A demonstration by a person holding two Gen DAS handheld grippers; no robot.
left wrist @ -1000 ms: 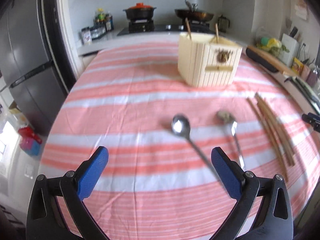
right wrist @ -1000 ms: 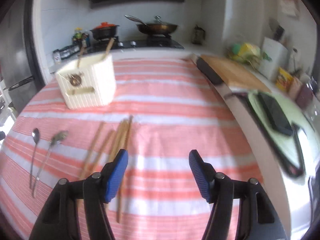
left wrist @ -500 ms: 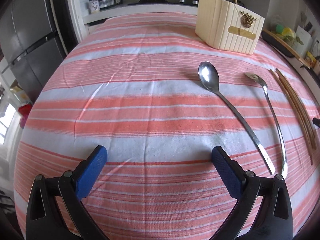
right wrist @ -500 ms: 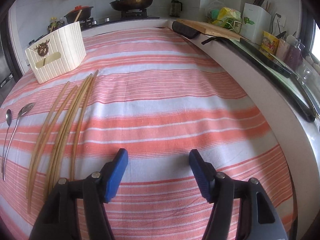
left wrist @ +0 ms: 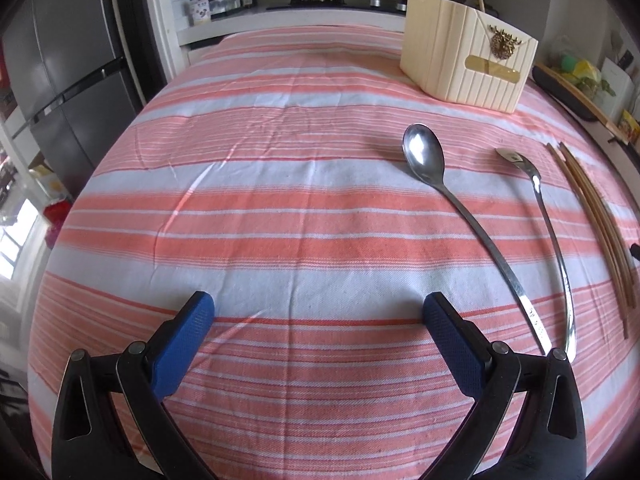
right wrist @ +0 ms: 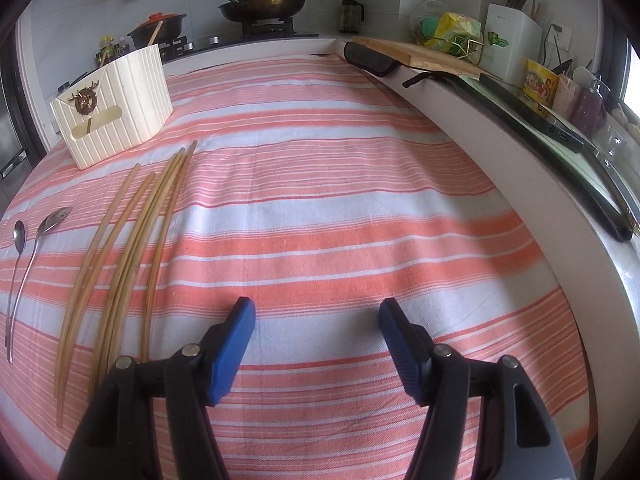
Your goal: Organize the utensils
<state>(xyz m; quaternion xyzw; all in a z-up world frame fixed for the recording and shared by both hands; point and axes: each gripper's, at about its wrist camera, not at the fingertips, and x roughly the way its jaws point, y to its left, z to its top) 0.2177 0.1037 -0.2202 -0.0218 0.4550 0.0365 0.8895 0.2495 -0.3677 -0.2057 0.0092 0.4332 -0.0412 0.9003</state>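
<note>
Striped tablecloth (left wrist: 280,200), spoons (left wrist: 424,156), chopsticks (right wrist: 132,240), probably.

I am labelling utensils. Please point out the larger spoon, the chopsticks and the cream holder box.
larger spoon (left wrist: 423,153), left wrist view, on its bowl.
chopsticks (right wrist: 132,240), right wrist view, mid-bundle.
cream holder box (right wrist: 120,112), right wrist view, ribbed front wall.

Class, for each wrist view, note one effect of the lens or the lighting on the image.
Left wrist view: glare whitens the bowl of the long steel spoon; dark vignette at the corners. Right wrist view: fisheye bends the straight wooden chopsticks into arcs; the striped tablecloth bulges.
</note>
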